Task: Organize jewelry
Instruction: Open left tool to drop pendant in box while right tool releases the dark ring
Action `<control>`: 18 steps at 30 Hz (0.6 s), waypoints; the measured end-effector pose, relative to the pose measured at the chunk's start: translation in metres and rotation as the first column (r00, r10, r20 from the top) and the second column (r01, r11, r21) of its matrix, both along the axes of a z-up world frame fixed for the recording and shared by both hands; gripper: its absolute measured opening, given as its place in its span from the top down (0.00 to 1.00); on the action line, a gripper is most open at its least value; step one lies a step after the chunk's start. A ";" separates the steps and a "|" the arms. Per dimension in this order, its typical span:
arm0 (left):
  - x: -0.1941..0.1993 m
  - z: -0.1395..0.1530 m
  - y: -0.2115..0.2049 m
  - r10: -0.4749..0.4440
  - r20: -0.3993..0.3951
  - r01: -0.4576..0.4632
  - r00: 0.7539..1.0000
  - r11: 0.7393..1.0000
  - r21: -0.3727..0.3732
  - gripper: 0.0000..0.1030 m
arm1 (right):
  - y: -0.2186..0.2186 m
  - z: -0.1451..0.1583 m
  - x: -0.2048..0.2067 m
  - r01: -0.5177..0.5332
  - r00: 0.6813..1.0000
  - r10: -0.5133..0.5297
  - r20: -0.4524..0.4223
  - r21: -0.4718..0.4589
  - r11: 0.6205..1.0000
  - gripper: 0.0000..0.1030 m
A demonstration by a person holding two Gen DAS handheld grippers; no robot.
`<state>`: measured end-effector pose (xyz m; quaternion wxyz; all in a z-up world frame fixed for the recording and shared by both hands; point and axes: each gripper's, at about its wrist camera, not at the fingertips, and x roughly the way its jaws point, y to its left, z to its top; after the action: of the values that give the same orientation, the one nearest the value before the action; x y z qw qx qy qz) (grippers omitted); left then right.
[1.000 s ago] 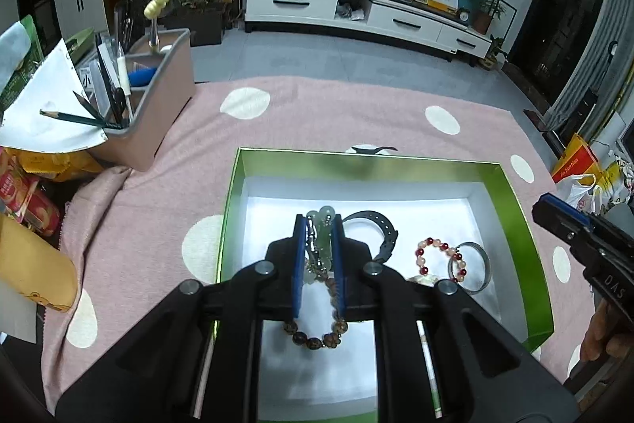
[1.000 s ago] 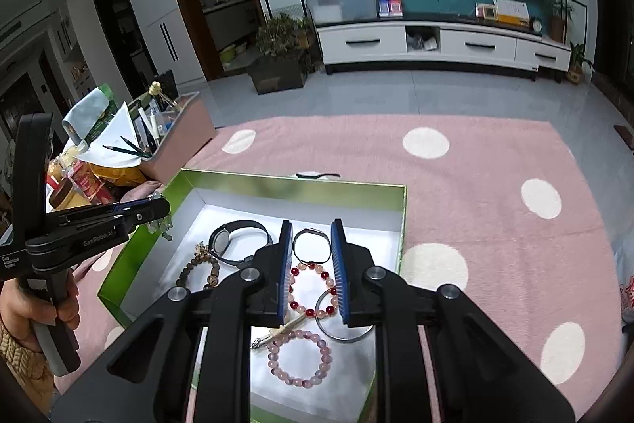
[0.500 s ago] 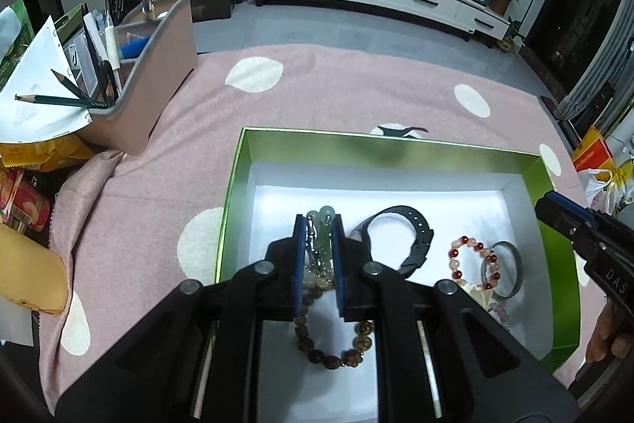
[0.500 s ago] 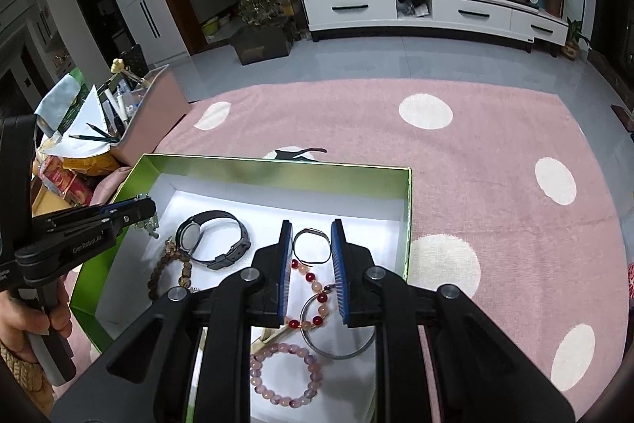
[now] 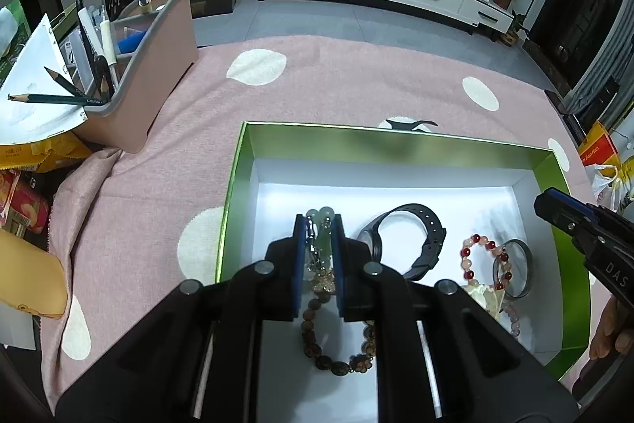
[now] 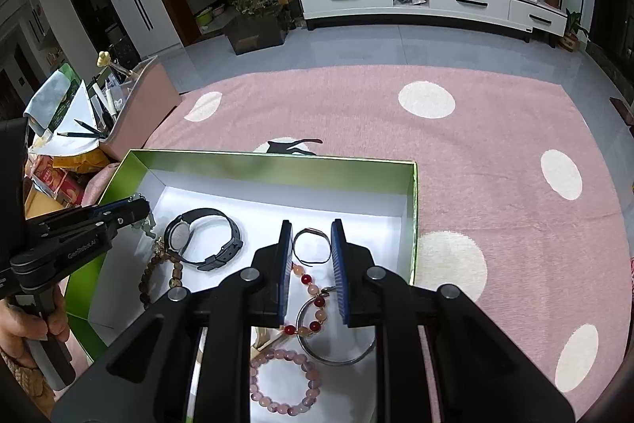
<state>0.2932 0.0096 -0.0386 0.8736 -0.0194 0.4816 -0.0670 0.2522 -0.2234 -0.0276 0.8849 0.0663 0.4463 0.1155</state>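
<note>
A green box [image 5: 237,185] with a white floor holds a black watch [image 5: 404,240], a brown bead bracelet [image 5: 337,363], a red-and-pink bead bracelet [image 5: 485,252] and a silver bangle [image 5: 515,264]. My left gripper [image 5: 319,224] hangs over the box's left part, shut on a pale green jade bead string [image 5: 325,215] that dangles above the brown bracelet. My right gripper [image 6: 312,224] hovers over the box's right part, shut on a thin dark ring bangle [image 6: 313,244]. Below it lie the red-and-pink bracelet [image 6: 309,304], the silver bangle [image 6: 337,351] and a pink bead bracelet [image 6: 285,383].
The box sits on a pink cloth with white dots [image 5: 356,86]. A pink organiser bin [image 5: 154,66] with pencils and pens stands at the far left, with snack packets [image 5: 23,201] beside it. A small black clip [image 5: 412,123] lies just behind the box. A hand [image 6: 23,320] holds the left gripper.
Both grippers have come down and forward over the box, so the jewelry looks larger. The jade string and the thin bangle stay held between their jaws.
</note>
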 end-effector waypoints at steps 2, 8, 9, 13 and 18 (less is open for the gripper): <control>0.000 -0.001 0.000 0.000 -0.001 0.001 1.000 1.000 0.002 0.88 | 0.000 -0.001 0.002 0.003 1.000 -0.003 -0.005 0.001 1.000 0.81; 0.001 -0.003 -0.001 -0.001 -0.007 0.001 1.000 1.000 0.008 0.88 | 0.001 -0.005 0.006 0.008 1.000 -0.008 -0.024 -0.001 1.000 0.81; 0.002 -0.004 -0.001 -0.001 -0.006 0.001 1.000 1.000 0.010 0.88 | 0.001 -0.005 0.006 0.009 1.000 -0.009 -0.026 -0.002 1.000 0.81; 0.002 -0.005 0.000 0.001 -0.007 -0.001 1.000 1.000 0.010 0.88 | 0.001 -0.007 0.007 0.013 1.000 -0.013 -0.029 -0.002 1.000 0.81; 0.002 -0.005 0.000 0.000 -0.006 0.000 1.000 1.000 0.015 0.88 | 0.001 -0.010 0.008 0.015 0.999 -0.016 -0.033 -0.007 1.000 0.81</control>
<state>0.2950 0.0095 -0.0441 0.8723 -0.0132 0.4846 -0.0633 0.2600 -0.2228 -0.0372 0.8785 0.0685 0.4607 0.1059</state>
